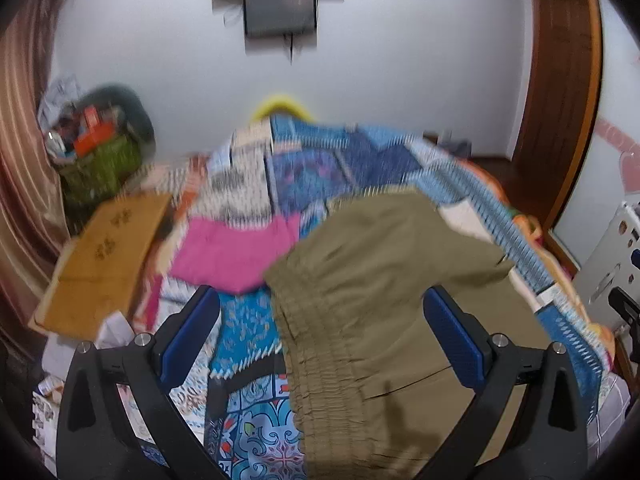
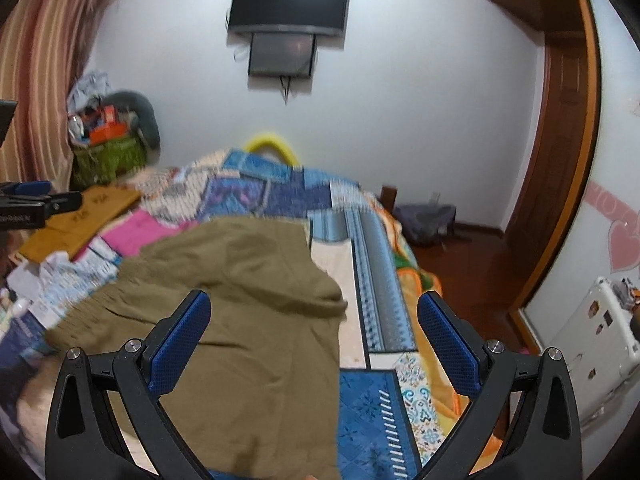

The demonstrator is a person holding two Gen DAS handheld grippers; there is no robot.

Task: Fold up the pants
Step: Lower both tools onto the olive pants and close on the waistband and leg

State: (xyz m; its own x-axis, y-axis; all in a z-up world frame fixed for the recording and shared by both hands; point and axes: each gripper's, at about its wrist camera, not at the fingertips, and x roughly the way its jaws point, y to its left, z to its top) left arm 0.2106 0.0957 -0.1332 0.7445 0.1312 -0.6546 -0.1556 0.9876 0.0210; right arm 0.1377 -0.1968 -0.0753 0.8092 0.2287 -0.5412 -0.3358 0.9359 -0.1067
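Olive-brown pants [image 1: 384,280] lie spread on a patchwork blue quilt [image 1: 312,168] on the bed. In the left wrist view the ruffled elastic waistband [image 1: 320,360] runs down the left side of the pants. My left gripper [image 1: 320,312] is open and empty, hovering above the waistband. In the right wrist view the pants [image 2: 240,300] lie left of centre, with one fabric edge at the middle. My right gripper [image 2: 314,312] is open and empty above that edge. The left gripper also shows in the right wrist view at the far left [image 2: 36,200].
A pink cloth [image 1: 236,252] and an orange-brown board [image 1: 104,256] lie on the bed's left. A green basket of clutter [image 2: 108,152] stands at the back left. A wall TV [image 2: 286,4], a wooden door [image 2: 560,140] and a white appliance [image 2: 592,352] are around.
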